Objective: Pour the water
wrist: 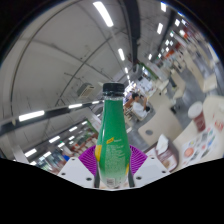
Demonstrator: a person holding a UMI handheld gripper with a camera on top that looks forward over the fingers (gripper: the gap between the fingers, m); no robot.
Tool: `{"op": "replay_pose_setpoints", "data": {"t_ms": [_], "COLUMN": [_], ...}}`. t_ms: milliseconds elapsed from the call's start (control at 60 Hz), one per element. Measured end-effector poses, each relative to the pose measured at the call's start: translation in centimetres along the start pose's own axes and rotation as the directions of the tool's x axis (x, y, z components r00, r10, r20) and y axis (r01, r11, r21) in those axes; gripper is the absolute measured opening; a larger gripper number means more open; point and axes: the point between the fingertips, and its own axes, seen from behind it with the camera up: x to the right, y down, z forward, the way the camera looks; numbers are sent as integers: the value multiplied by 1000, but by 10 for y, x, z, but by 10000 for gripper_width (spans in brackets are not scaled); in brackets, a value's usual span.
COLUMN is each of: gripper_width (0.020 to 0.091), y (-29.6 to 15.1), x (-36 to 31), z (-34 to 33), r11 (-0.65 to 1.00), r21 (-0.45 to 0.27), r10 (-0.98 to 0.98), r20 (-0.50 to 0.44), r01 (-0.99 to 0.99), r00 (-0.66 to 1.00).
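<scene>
Gripper view: green plastic bottle (114,140) with a dark cap sits upright between the gripper (112,166) fingers, both pads pressing its lower body, lifted clear above the white counter (195,165). A patterned paper cup (201,118) stands well to the bottle's right. Judgement: thin wall is slick and squashy, so hold mid-body, moderate squeeze.
</scene>
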Motion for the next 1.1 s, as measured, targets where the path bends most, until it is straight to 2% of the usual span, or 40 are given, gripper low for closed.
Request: {"op": "replay_pose_setpoints", "data": {"t_ms": [17,50,117,133,233,367,467,483,500,600,767,850,917,1000,1033,1100], "gripper_width": [383,383,383,383,383,384,390,411,403,400,399,475,558,864,838,851], "y": [-12,-12,-7,-8,29,66,84,88,83,80,83,84,88,99,101,93], "x": [13,38,91,105,195,238,253,256,251,254,255,259,261,270,274,262], "z": [-12,0,-6,-25,-30,-29,-30,-32,-30,-34,-26,-24,-32,-46,-46,-68], "r11": [996,966,864,837,729,666,667,670,678,711,706,716,724,733,744,775], "r21": [18,6,-80,-102,-249,-311,-320,-329,-294,-227,-243,-264,-325,-447,-466,-471], "r10": [-84,-257,-504,-548,-683,-740,-735,-731,-728,-701,-706,-694,-679,-644,-626,-588], "r20": [-19,-73,-137,-149,-193,-161,-138,-136,-139,-162,-167,-175,-183,-213,-237,-297], "r01": [85,258,497,538,638,678,673,666,674,665,666,646,608,512,479,420], "r00": [996,964,853,823,705,653,663,668,671,694,688,698,710,735,742,752]}}
